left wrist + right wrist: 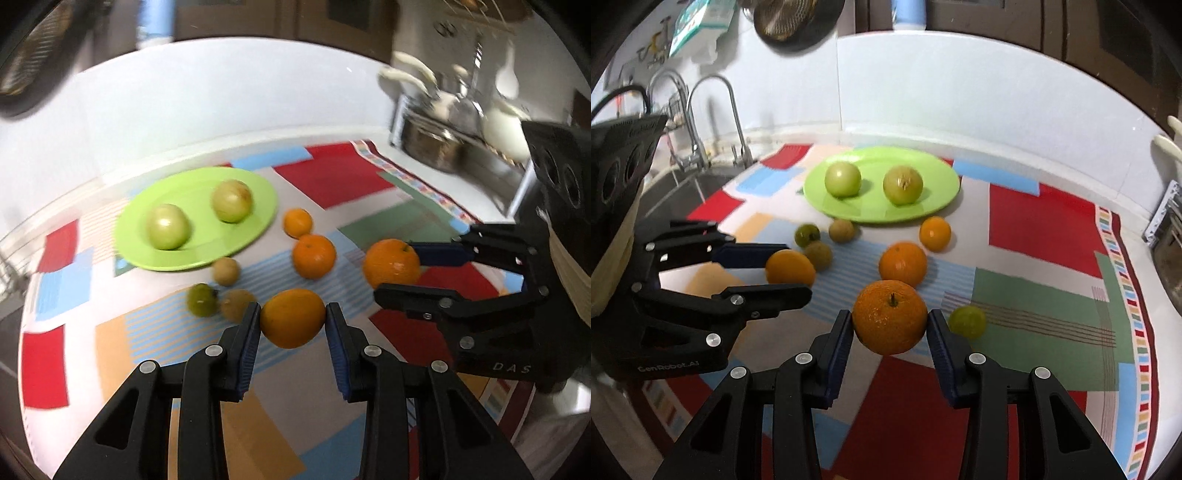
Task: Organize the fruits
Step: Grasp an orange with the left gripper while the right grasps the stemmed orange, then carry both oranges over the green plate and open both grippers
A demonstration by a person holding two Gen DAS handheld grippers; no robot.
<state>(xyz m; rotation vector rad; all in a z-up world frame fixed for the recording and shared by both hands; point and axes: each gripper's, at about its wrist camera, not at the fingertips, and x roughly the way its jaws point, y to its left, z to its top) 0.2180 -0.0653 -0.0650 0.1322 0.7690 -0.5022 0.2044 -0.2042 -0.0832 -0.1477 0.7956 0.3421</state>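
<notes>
A green plate (pixel 207 258) (pixel 871 214) on the patterned tablecloth holds two green apples (pixel 168 227) (pixel 903 184). My left gripper (pixel 292 315) is shut on a smooth orange (pixel 292 317), which also shows in the right wrist view (pixel 790 267). My right gripper (pixel 890 321) is shut on an orange with a stem (pixel 890 321), which also shows in the left wrist view (pixel 391 264). Two more oranges (pixel 314 256) (pixel 935 233) lie loose below the plate. Small brownish fruits (pixel 226 271) and a dark green one (pixel 201 300) lie near the plate's edge.
A small green fruit (pixel 967 321) lies right of my right gripper. A sink with faucets (pixel 701 122) is at the counter's left. A dish rack with pots (pixel 450 125) stands at the right. A white wall (pixel 960 92) backs the counter.
</notes>
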